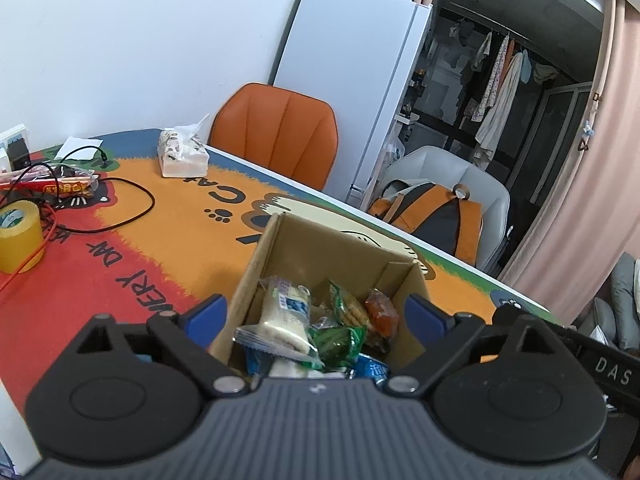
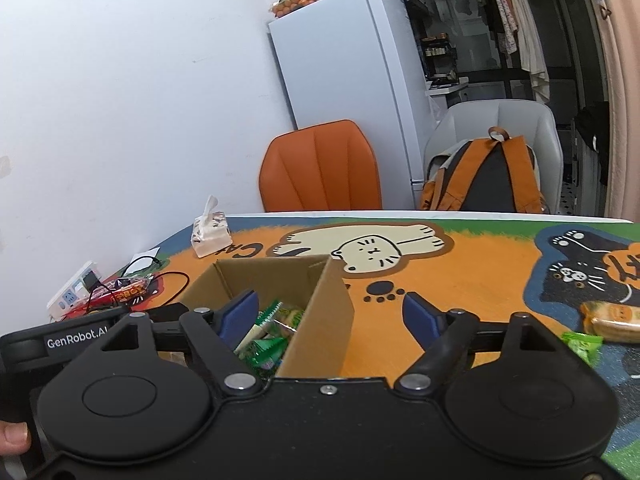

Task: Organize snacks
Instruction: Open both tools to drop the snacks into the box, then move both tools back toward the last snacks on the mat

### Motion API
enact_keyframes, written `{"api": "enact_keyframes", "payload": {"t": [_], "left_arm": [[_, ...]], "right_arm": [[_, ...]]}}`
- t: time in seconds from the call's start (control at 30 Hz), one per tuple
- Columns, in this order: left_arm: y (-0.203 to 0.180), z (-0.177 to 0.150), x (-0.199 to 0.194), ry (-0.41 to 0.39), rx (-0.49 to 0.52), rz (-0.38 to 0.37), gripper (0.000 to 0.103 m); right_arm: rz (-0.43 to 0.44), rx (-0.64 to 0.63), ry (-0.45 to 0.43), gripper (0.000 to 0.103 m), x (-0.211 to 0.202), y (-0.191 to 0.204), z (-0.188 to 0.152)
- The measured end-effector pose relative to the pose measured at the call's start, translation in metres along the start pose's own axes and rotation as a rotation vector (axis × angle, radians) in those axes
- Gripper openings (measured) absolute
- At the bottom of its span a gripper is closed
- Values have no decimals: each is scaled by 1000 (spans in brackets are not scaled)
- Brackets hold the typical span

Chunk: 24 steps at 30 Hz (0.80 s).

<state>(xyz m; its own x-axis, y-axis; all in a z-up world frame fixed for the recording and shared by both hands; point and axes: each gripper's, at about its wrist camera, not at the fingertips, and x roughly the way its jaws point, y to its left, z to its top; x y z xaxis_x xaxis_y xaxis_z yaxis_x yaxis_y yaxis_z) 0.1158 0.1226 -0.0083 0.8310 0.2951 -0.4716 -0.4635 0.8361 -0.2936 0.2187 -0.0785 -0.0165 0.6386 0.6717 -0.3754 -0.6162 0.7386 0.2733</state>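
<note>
An open cardboard box (image 1: 276, 256) stands on the cartoon cat tablecloth and holds several snack packets: a white and blue one (image 1: 286, 316), green ones (image 1: 340, 338) and an orange-brown one (image 1: 382, 312). My left gripper (image 1: 316, 314) is open and empty, above the box's near side. In the right wrist view the box (image 2: 320, 312) shows green packets (image 2: 272, 344) inside. My right gripper (image 2: 330, 318) is open and empty, straddling the box's right wall. An orange snack packet (image 2: 612, 320) and a green packet (image 2: 582, 344) lie on the cloth to the right.
A tissue pack (image 1: 182, 154), a yellow tape roll (image 1: 18, 236), black and red cables (image 1: 132, 216) and a red snack packet (image 1: 60, 184) lie on the table's left side. A power strip (image 2: 70, 296) sits by the wall. An orange chair (image 1: 276, 132) and a grey chair with a backpack (image 1: 436, 208) stand behind the table.
</note>
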Motion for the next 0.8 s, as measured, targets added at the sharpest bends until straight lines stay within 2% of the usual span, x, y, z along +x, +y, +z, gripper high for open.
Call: {"api": "enact_keyframes", "payload": {"t": [0.43, 0.8], "left_arm": [[-28, -13, -12, 31, 59, -24, 100], [-58, -27, -21, 54, 113, -64, 101]], "right_arm": [[-22, 32, -10, 103, -35, -27, -3], [-63, 41, -25, 103, -64, -50, -8]]}}
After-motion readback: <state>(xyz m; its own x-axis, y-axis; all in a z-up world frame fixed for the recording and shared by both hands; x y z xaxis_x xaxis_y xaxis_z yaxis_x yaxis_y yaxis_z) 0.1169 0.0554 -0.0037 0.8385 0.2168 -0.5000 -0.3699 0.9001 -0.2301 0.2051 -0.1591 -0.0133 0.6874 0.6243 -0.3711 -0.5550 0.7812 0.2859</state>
